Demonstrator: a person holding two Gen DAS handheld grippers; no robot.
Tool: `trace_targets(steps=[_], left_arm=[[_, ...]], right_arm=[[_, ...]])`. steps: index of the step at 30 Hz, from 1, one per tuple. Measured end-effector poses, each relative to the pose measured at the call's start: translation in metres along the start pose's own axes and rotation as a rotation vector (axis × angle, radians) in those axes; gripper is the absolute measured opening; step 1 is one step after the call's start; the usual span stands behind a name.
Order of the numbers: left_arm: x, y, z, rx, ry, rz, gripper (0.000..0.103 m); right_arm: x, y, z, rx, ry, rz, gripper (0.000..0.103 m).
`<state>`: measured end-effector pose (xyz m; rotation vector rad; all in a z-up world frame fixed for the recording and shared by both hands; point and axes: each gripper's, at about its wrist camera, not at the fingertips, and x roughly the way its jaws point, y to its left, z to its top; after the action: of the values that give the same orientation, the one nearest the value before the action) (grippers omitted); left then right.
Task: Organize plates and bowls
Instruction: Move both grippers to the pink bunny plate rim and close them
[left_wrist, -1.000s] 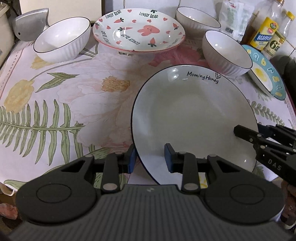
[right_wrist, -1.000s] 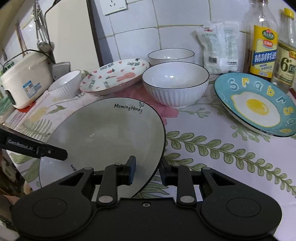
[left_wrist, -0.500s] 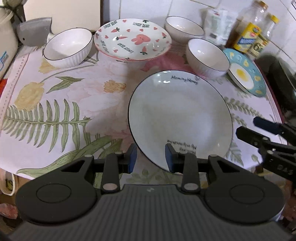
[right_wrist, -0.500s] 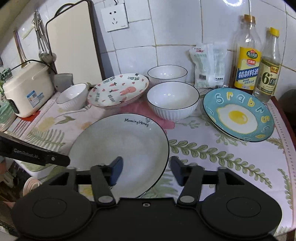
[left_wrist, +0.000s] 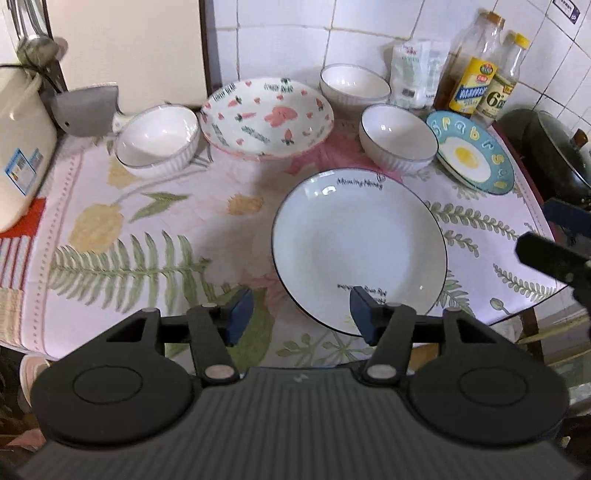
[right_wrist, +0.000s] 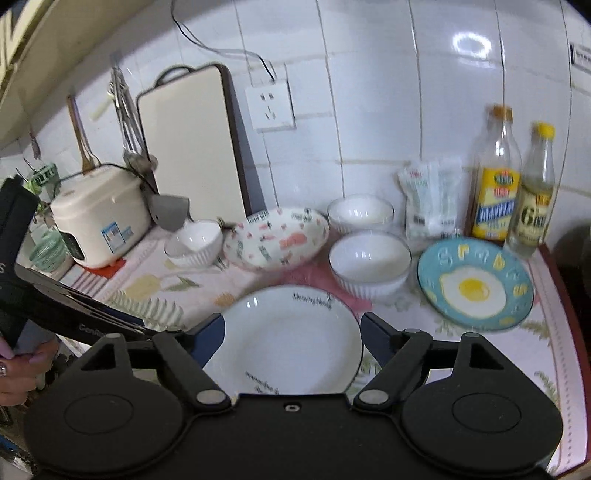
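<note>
A white plate with a dark rim lies flat at the table's front, also in the right wrist view. Behind it stand a rabbit-print plate, three white ribbed bowls and a blue fried-egg plate. My left gripper is open and empty, raised over the plate's near edge. My right gripper is open and empty, raised above the same plate; it shows at the right in the left wrist view.
A rice cooker stands at the left, with a cutting board against the tiled wall. Two bottles and a white packet stand at the back right. A dark wok sits beyond the table's right edge.
Both grippers let go of the white plate, opened wide and pulled back and up. The plate now lies flat on the table.
</note>
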<state>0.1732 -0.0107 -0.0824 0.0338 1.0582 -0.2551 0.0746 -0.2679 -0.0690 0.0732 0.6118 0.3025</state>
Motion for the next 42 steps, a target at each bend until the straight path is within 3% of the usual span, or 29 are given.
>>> trace_targets(steps=[10, 17, 24, 29, 34, 39, 42], left_arm=[[-0.038, 0.034, 0.027, 0.004, -0.109, 0.070, 0.062], [-0.032, 0.061, 0.043, -0.120, -0.175, -0.046, 0.064], [0.000, 0.076, 0.053, -0.144, -0.234, -0.025, 0.069], [0.032, 0.079, 0.057, -0.184, -0.322, 0.021, 0.069], [0.070, 0.086, 0.061, -0.281, -0.345, -0.009, 0.069], [0.101, 0.085, 0.059, -0.321, -0.407, 0.057, 0.069], [0.118, 0.087, 0.061, -0.329, -0.416, 0.047, 0.068]], right_arm=[[-0.002, 0.017, 0.027, -0.093, -0.059, 0.020, 0.085], [0.009, 0.032, 0.046, -0.102, -0.068, 0.050, 0.085], [0.043, 0.029, 0.061, -0.004, -0.089, 0.090, 0.085], [0.089, 0.008, 0.066, 0.137, -0.106, 0.131, 0.085], [0.144, -0.004, 0.061, 0.194, -0.096, 0.155, 0.084], [0.188, -0.008, 0.049, 0.265, -0.052, 0.136, 0.078], [0.207, -0.006, 0.041, 0.289, -0.026, 0.094, 0.070]])
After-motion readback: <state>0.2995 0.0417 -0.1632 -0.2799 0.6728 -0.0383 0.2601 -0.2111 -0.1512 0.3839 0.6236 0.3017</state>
